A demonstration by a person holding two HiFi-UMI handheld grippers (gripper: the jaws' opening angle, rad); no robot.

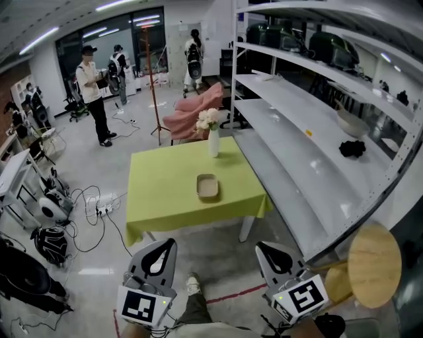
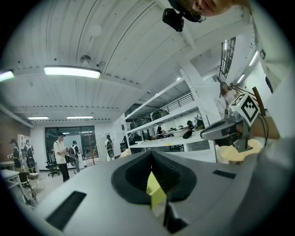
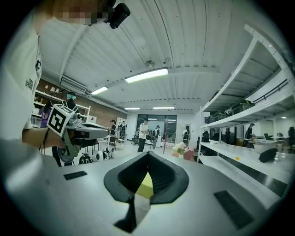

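The left gripper and right gripper, both clenched on nothing, hang at the frame's bottom, well apart from the dish at mid-frame on the green table; seemingly an approach stage, where a grasp calls for nearing and parting the jaws.

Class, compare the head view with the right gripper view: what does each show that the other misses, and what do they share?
Only the head view shows the tray and the round stool. Only the right gripper view shows the ceiling lights and the head camera. Both show the shelves, the flowers, the standing person, the left gripper and the right gripper, whose jaws meet with nothing between them.
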